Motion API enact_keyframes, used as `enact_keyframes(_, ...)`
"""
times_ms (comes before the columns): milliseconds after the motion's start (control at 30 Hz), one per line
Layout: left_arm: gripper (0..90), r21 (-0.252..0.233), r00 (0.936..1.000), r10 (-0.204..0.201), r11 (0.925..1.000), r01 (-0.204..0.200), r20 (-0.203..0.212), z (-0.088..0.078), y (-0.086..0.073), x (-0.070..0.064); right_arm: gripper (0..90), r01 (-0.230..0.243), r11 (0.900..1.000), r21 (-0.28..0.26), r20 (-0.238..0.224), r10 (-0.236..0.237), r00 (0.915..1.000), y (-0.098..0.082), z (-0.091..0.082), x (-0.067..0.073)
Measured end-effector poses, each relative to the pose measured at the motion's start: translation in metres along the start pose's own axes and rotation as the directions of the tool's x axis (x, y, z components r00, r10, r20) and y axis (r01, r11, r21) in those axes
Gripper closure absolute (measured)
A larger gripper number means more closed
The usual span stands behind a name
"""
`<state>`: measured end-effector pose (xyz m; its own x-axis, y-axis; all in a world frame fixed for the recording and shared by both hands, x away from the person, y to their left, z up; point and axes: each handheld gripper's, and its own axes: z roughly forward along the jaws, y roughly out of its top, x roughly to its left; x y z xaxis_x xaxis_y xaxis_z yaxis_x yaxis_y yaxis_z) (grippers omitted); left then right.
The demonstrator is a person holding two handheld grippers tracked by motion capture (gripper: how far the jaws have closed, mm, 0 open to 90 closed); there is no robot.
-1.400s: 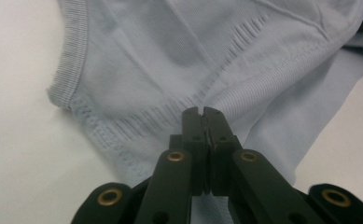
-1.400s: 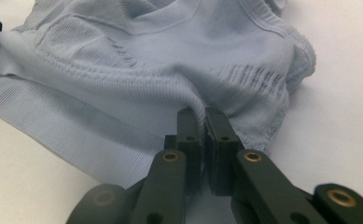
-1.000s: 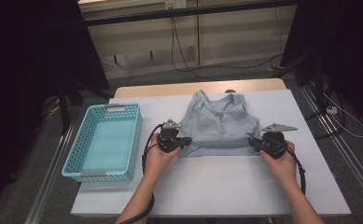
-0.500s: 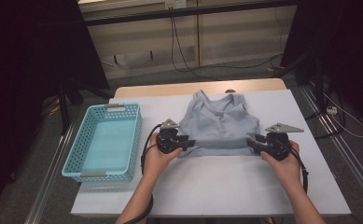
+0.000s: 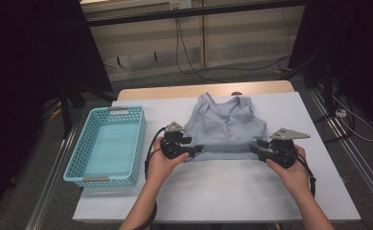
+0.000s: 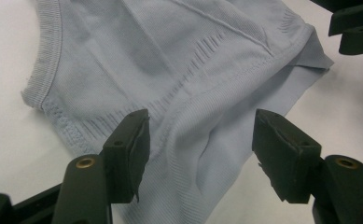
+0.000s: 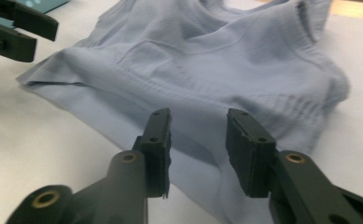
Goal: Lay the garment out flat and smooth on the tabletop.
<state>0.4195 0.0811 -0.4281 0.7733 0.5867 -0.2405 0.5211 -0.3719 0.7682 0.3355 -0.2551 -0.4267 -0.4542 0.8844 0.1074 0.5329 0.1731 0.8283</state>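
A pale blue-grey knit top (image 5: pixel 225 128) lies flat on the white-covered table (image 5: pixel 222 191), its straps toward the far edge and its ribbed hem toward the person. The left hand-held gripper (image 5: pixel 197 149) sits at the hem's left corner; in the left gripper view its jaws have just been opening and now stand wide, with the hem fabric (image 6: pixel 202 154) lying loose between the pads and neither pad pressing on it. The right hand-held gripper (image 5: pixel 255 149) is at the hem's right corner; in the right gripper view its jaws have just been closing a little and stand moderately apart over the cloth (image 7: pixel 202 84), not pinching it. Both hands come in from the near edge, each with a cable trailing back. A turquoise perforated basket (image 5: pixel 81 154) rests at the table's left side, well apart from the top. A strip of bare wood (image 5: pixel 174 91) shows along the table's far edge beyond the white cover. Beyond it, the room has a grey floor with black cables (image 5: pixel 193 72) running across it, a light panelled wall, and dark stands at either side.
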Motion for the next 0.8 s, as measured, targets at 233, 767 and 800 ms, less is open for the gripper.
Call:
enact_keyframes(233, 37.6, 0.008, 1.0000, 0.003, 1.0000, -0.003, 0.003, 0.001, -0.001, -0.002, 75.5, 0.021, 1.000, -0.017, -0.035, -0.021, 0.9992, 0.006, 0.007, 0.007)
enact_keyframes(767, 35.7, 0.016, 1.0000, 0.004, 0.9999, -0.004, 0.007, 0.000, -0.002, 0.000, 73.7, -0.009, 1.000, 0.020, 0.015, 0.008, 0.9999, 0.011, 0.049, 0.004)
enact_keyframes(800, 35.7, 0.014, 0.9999, 0.007, 0.9999, -0.007, 0.007, 0.000, -0.002, 0.000, 74.2, -0.014, 1.000, 0.024, 0.018, 0.013, 0.9998, 0.010, 0.051, 0.004)
